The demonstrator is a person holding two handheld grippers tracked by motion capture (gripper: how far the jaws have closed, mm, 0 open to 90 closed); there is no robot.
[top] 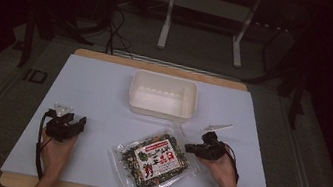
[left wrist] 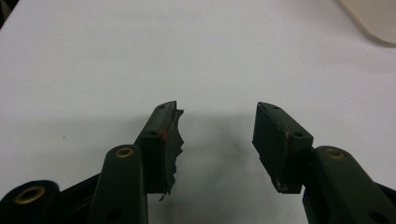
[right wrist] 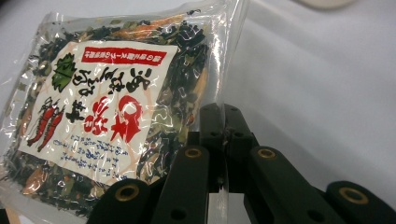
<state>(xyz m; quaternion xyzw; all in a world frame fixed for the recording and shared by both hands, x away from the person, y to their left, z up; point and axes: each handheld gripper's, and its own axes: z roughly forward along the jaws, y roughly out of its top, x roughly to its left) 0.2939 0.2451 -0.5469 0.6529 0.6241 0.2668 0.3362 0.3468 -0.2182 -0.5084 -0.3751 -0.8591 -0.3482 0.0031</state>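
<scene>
- We judge the work barely begun: our right gripper [top: 192,148] is clamped on the clear edge of the bag [top: 154,161], and the bag has not yet gone anywhere.
- In the right gripper view the jaws meet tight with the film of the bag [right wrist: 116,112] pinched between them, so the grip looks made.
- The bag lies near the front of the table [top: 94,92], between our two hands, turned at an angle, with the held edge tilted up a little.
- The tub [top: 163,95] stands well apart from the bag, towards the far side, and looks empty; if the bag is meant for it, the lift and carry are all left to do.
- Our left gripper [top: 67,125] rests over bare table to the left, jaws apart and holding nothing; the left gripper view shows worn pads [left wrist: 170,149] and plain sheet between them.
- The bag is a flat clear pouch of dark dried greens with orange bits, carrying a white label with red and black print and small red chillies drawn on it.
- The film is glossy and crinkled, so we expect it to sag and slip once lifted by one edge.
</scene>
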